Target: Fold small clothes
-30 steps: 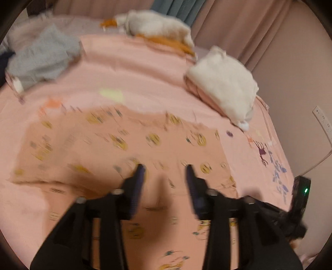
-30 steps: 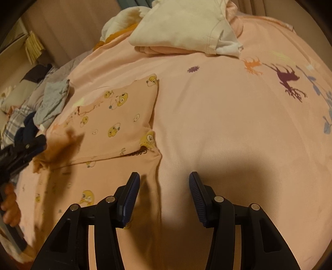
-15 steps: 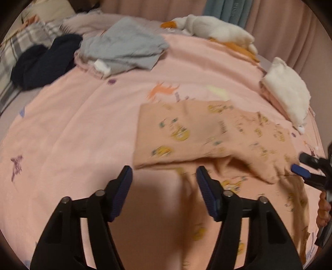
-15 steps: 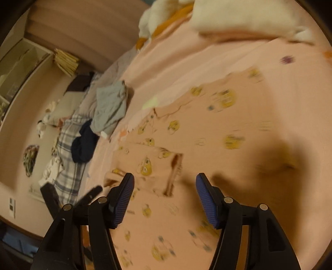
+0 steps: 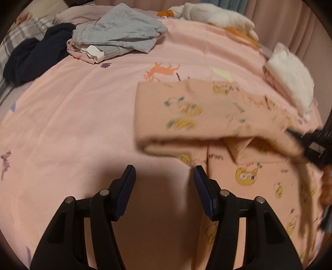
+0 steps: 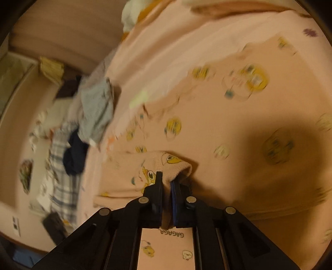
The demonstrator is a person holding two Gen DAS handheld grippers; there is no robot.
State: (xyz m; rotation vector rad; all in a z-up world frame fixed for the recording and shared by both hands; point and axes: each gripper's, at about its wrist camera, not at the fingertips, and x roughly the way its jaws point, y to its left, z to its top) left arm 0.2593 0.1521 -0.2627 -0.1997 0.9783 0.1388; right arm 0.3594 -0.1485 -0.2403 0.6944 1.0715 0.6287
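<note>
A small peach garment with yellow cartoon prints (image 5: 207, 112) lies part-folded on the pink bedspread (image 5: 83, 116). My left gripper (image 5: 164, 180) is open and empty, just above the bedspread at the garment's near left corner. My right gripper (image 6: 166, 182) is shut on a bunched edge of the same garment (image 6: 170, 164) and lifts it. In the left wrist view the right gripper (image 5: 311, 143) shows at the far right, pulling the cloth up.
A grey top (image 5: 118, 39) on other clothes and a dark navy garment (image 5: 35, 56) lie at the back left. A folded white stack (image 5: 290, 83) sits at the right and a white plush (image 5: 217, 16) at the back.
My right gripper has closed on the garment's edge and lifted it. My left gripper has moved in closer to the garment's near corner and stays open.
</note>
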